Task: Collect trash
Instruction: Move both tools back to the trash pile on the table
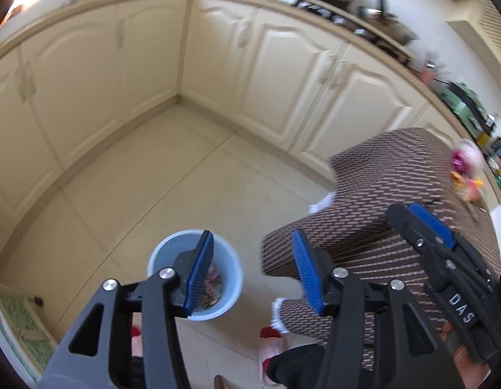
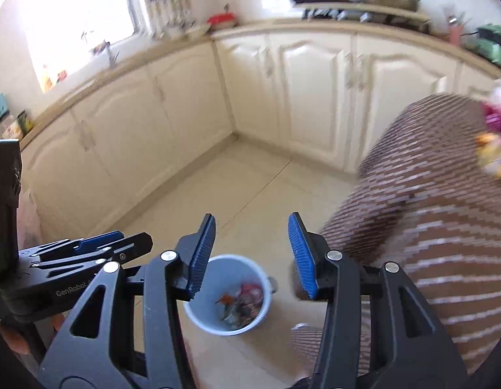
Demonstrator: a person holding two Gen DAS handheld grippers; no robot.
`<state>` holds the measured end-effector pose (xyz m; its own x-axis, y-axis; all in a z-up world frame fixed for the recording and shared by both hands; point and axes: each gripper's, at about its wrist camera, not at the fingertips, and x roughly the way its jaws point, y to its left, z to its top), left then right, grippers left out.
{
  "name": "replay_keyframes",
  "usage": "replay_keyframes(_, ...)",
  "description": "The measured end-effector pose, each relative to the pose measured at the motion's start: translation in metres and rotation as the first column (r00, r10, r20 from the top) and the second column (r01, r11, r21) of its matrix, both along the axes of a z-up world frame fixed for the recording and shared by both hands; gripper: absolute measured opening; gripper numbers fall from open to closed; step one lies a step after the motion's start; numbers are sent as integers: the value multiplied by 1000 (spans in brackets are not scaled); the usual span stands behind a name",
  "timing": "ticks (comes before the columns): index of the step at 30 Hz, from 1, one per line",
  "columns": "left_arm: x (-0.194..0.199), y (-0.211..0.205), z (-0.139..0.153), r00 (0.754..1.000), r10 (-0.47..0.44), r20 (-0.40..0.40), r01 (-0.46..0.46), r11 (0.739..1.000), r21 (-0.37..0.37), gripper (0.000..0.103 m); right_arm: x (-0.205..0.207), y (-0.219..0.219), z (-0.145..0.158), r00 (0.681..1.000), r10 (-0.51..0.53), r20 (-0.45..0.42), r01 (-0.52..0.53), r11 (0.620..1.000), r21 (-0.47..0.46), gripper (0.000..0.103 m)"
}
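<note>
On the tiled floor: one pale blue bin (image 2: 229,295) holding crumpled wrappers (image 2: 242,301).
Above it hang two grippers, left gripper (image 1: 253,272) and right gripper (image 2: 252,254), both parted and empty; colourful wrappers (image 1: 465,175) lie on one patterned table (image 1: 380,201).

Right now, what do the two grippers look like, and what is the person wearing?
Both the left gripper and the right gripper are black frames with silver bolts and ribbed blue pads. White lettering marks each body: "DAS" on the right, "GenRobot" on the left. The person wears brown zigzag-patterned trousers.
</note>
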<state>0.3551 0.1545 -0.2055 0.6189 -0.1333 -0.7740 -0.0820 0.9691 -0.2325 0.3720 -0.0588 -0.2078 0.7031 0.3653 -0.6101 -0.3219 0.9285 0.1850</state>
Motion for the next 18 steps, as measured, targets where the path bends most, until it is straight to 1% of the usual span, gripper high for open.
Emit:
replay_keyframes(2,0,-28,14,999,-46,29,46,999,6,56,-9,-27,17,999,-39,38,39,999,2,47)
replay_keyframes(3,0,-41,20,997,-65,40,65,998,10,56,-16,-49,27,996,-71,59,71,997,7,47)
replay_keyframes(5,0,-74,32,990,-121,67,120,993,23,59,-24,-76,37,990,-113,80,112,994,11,48)
replay_keyframes(8,3,-122,47,975,-200,96,197,980,35,61,-34,-131,55,973,-204,109,204,979,8,48)
replay_keyframes(9,6,-143,53,965,-237,109,234,971,41,61,-35,-144,57,968,-225,113,226,974,9,48)
replay_keyframes(14,25,-211,64,928,-351,122,345,936,70,62,-37,-219,66,928,-353,122,357,934,-12,51)
replay_keyframes(16,36,-235,65,911,-393,123,387,919,71,62,-34,-236,67,920,-376,115,380,925,-17,51)
replay_keyframes(18,42,-253,64,903,-412,120,405,911,84,62,-30,-252,64,915,-391,97,395,918,-24,51)
